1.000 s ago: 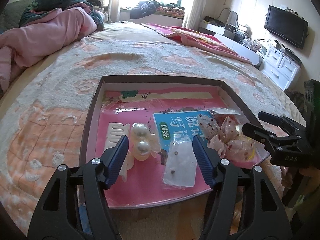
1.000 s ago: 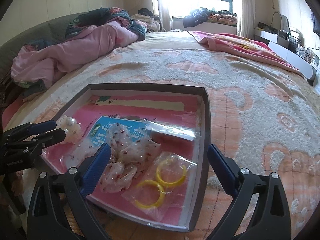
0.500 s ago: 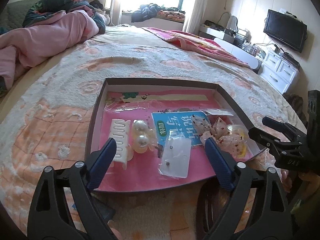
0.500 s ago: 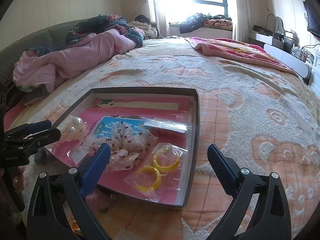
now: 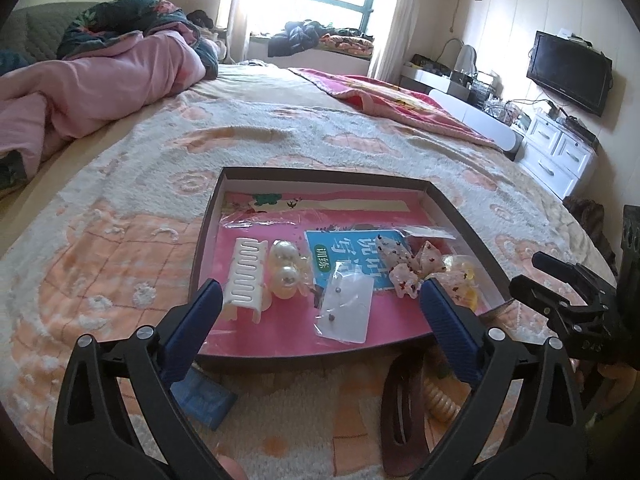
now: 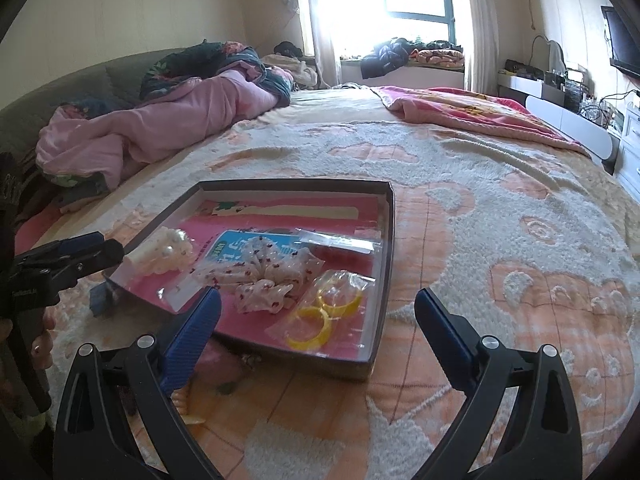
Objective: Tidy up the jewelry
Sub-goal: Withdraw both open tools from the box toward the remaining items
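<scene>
Having just spread wide, the left gripper (image 5: 318, 314) holds nothing; the earring bag (image 5: 347, 309) now lies released in the tray (image 5: 202, 236). The right gripper (image 6: 318, 320) stands released too.

Bed (image 5: 120, 216) covered by a fleecy cream-and-peach blanket (image 6: 500, 216). Directly on the blanket: a shallow dark-walled tray (image 5: 202, 248) near the front edge; a small blue object (image 5: 204, 400), partly under the tray's front left corner; a brown oval clip (image 5: 400, 408) and a cream coiled piece (image 5: 440, 402) side by side in front of the tray. Far side: a crumpled pink quilt (image 5: 100, 80) on the left, a red-pink blanket (image 6: 472, 114) on the right.
</scene>
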`<state>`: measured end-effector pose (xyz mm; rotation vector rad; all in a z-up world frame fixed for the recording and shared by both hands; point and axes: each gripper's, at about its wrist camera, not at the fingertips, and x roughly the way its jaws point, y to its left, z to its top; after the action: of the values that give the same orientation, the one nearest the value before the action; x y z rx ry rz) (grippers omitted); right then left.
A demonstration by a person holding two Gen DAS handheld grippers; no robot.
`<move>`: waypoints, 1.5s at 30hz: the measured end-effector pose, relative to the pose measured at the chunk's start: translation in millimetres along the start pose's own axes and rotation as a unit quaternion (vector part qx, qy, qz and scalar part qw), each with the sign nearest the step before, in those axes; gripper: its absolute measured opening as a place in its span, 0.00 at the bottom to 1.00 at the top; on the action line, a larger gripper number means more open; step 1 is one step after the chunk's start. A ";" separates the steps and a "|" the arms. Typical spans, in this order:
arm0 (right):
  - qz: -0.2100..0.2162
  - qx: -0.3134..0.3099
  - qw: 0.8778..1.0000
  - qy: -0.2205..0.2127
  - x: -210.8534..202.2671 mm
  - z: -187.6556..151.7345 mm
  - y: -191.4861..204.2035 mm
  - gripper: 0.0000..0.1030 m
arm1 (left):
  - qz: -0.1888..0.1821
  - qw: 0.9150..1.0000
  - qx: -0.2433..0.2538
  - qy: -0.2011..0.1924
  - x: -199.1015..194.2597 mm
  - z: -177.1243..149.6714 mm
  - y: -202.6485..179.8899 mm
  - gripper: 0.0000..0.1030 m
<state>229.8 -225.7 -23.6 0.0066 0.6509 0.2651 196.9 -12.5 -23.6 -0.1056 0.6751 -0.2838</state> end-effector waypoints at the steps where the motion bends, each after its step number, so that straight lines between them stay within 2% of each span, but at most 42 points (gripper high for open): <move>1: 0.001 0.001 1.000 -0.001 -2.1 -0.8 0.3 0.92 | 0.001 1.000 0.001 -0.001 -1.5 -0.6 -0.9 0.88; 17: 0.018 -0.013 1.000 0.000 -33.5 -19.9 11.7 0.92 | 0.009 0.999 0.023 -0.020 -29.7 -13.3 -12.0 0.88; 45: 0.054 -0.048 0.997 0.029 -40.9 -51.9 45.3 0.92 | 0.038 0.999 0.025 0.001 -48.5 -46.1 -3.5 0.88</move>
<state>156.5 -195.9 -36.4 -0.0575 0.6953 0.4014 131.0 -1.8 -29.6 -0.0330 0.6715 -0.2278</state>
